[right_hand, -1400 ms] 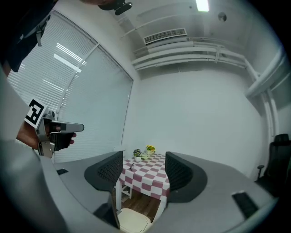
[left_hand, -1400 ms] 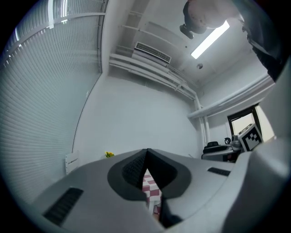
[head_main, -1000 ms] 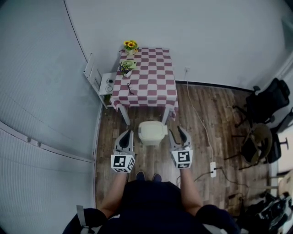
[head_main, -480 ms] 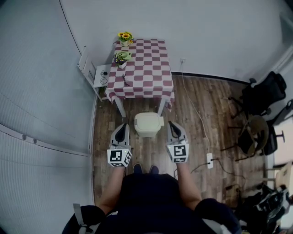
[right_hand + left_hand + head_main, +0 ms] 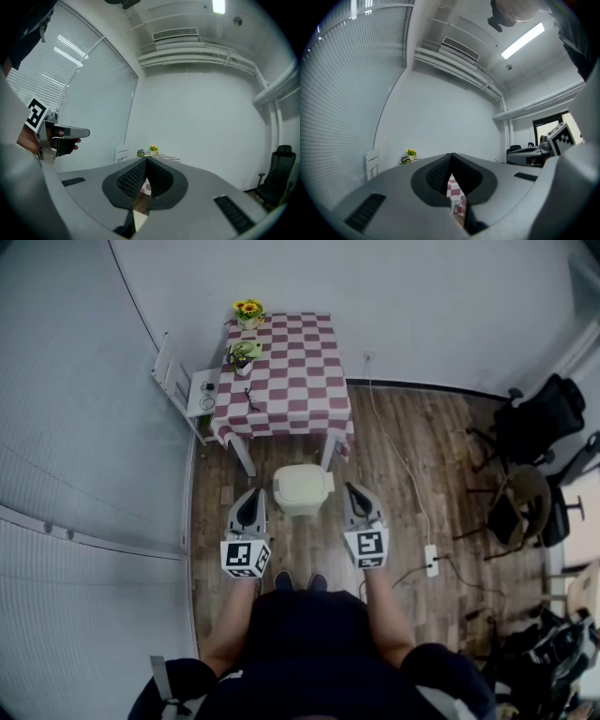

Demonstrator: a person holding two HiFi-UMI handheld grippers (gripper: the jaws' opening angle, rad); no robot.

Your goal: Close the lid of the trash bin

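Wood floor (image 5: pixel 398 451): trash bin (image 5: pixel 302 489) between left gripper (image 5: pixel 249 499), right gripper (image 5: pixel 355 493).

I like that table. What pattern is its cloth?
The cloth has red and white checks, clearest in the head view.

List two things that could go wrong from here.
1. The left gripper and right gripper are both shut, flanking the trash bin in the head view; a push with closed tips might slide it into the table.
2. The power strip and cable lie on the floor to the person's right: a trip hazard.
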